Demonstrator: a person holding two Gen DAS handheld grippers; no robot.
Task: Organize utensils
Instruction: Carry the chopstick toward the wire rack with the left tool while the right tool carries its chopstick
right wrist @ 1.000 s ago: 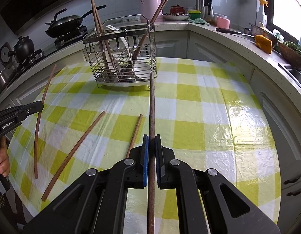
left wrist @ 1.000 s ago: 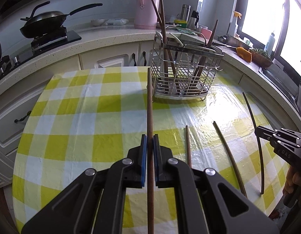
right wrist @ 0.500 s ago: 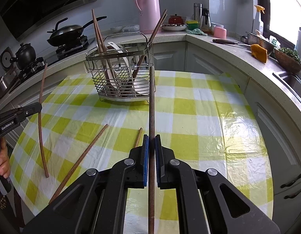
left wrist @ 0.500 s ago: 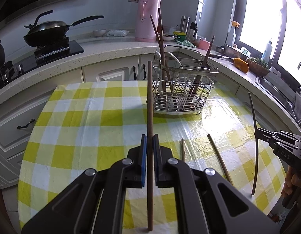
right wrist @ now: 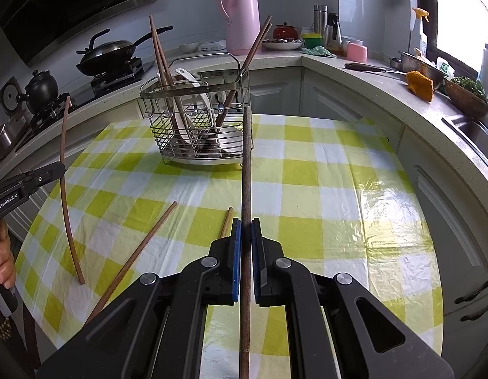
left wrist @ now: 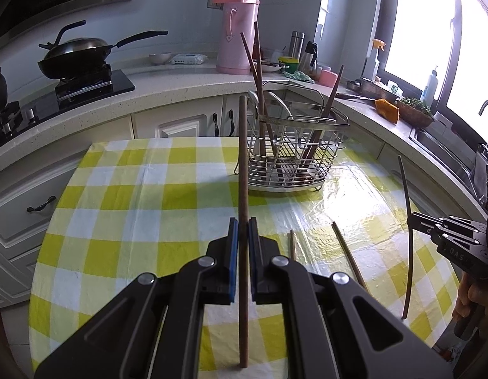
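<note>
Ahead of both grippers, beyond the checked tablecloth (left wrist: 124, 189), stands the wire utensil basket (left wrist: 291, 164), already holding upright chopsticks and a white spoon (right wrist: 187, 94). Seen from the left gripper (left wrist: 243, 230), sits slightly right of the line of the fingers; seen from the right gripper (right wrist: 246, 230), slightly left. Each gripper clamped on one chopstick: left chopstick (left wrist: 243, 158) and right chopstick (right wrist: 246, 173), each pinched between blue pads near mid-length, long axis running straight forward along the fingers, far tip reaching toward the basket rim, near tail hanging back under the gripper body. Both lifted off the cloth, judging by the right one seen in the air from the left view (left wrist: 407, 237). Neither gripper clearly nearer the basket. Probably needed next: tipping each stick from forward-pointing to near upright, then lowering through the basket's open top. Two loose chopsticks (right wrist: 133, 259) lying on the cloth between the grippers, close below them, yet to be collected.
</note>
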